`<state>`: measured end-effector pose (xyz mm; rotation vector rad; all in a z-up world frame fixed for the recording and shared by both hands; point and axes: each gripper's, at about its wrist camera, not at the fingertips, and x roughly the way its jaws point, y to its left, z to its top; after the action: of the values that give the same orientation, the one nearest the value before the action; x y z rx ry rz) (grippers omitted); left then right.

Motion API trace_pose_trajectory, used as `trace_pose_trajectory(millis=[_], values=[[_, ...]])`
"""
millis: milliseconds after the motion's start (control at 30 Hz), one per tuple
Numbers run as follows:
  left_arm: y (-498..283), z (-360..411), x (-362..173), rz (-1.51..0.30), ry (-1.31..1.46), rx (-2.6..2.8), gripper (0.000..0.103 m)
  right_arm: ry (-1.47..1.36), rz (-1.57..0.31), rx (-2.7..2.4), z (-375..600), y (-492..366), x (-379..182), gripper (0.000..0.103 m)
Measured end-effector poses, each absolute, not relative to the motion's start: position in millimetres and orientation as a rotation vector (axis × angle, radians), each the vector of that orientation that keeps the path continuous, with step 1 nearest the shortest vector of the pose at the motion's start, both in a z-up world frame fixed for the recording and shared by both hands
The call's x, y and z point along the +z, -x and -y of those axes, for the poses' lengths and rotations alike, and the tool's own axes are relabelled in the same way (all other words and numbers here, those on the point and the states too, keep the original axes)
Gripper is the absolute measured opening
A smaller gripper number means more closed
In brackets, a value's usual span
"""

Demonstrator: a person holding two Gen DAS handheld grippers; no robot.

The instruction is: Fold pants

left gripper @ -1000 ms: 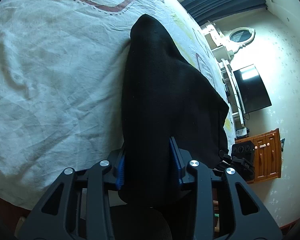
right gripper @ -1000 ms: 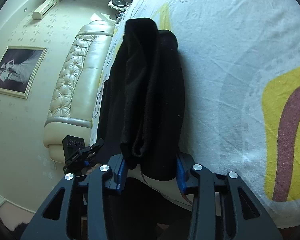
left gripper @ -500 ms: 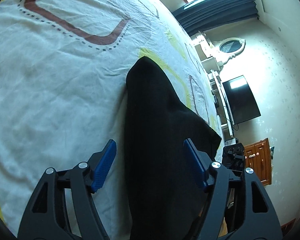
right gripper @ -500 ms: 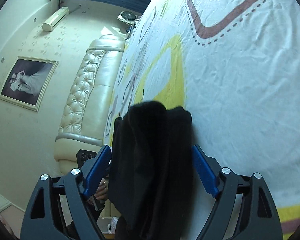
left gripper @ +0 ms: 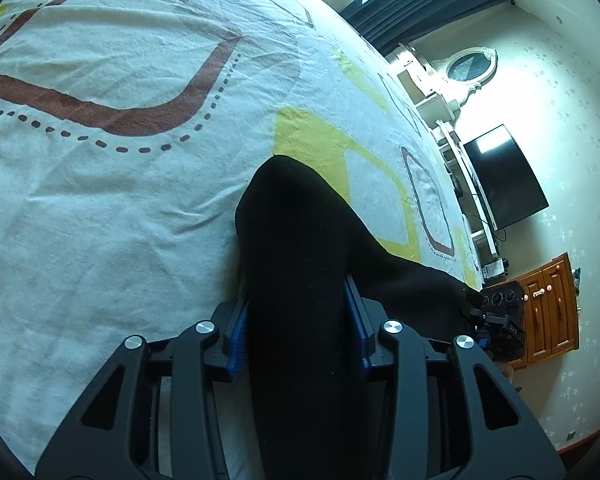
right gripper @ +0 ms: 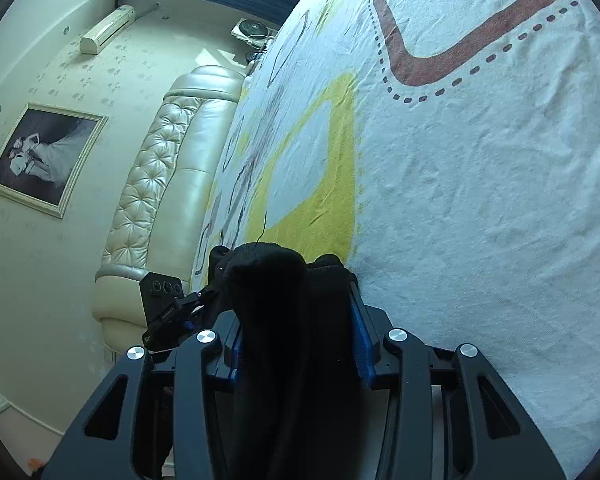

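Black pants [left gripper: 292, 220] lie bunched on the patterned bed sheet [left gripper: 100, 220] and run back between my left gripper's [left gripper: 296, 308] blue pads. Its jaws are closing and the pads press on the cloth from both sides. In the right wrist view another thick fold of the pants [right gripper: 268, 272] sits between the pads of my right gripper [right gripper: 296, 312], whose jaws are closing onto it too. Each gripper shows at the edge of the other's view: the right one [left gripper: 500, 316] at the pants' far corner, the left one [right gripper: 164, 308] beside the bed.
The sheet [right gripper: 480, 200] spreads wide ahead of both grippers. A padded cream headboard [right gripper: 168, 184] and a framed picture [right gripper: 44, 160] stand on one side. A dark TV [left gripper: 504, 176], a wooden cabinet [left gripper: 552, 308] and an oval mirror [left gripper: 466, 68] line the other wall.
Both grippers opened wide around the pants, then closed on them again. Both hands moved across the bed, so less of the pants and more of the sheet lies ahead.
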<state>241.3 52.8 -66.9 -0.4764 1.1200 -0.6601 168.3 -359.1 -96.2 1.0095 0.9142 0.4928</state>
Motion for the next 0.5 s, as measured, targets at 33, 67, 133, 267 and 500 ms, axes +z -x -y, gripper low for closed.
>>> trace_pose_trajectory(millis=[33, 67, 133, 267, 500], values=[[-242, -53, -66, -1.117, 0.478, -0.653, 0.035, -0.997, -0.907, 0.486, 358, -168, -93, 0.041], [-243, -54, -64, -1.114, 0.475, -0.646, 0.034, -0.974, -0.9, 0.48, 357, -169, -90, 0.039], [-245, -53, -61, -1.104, 0.452, -0.634, 0.032, -0.947, -0.889, 0.469, 354, -172, -84, 0.038], [-251, -50, -55, -1.089, 0.419, -0.608, 0.032, -0.92, -0.877, 0.448, 353, -179, -81, 0.037], [-273, -49, -52, -1.085, 0.429, -0.581, 0.032, -0.906, -0.86, 0.438, 357, -200, -78, 0.037]])
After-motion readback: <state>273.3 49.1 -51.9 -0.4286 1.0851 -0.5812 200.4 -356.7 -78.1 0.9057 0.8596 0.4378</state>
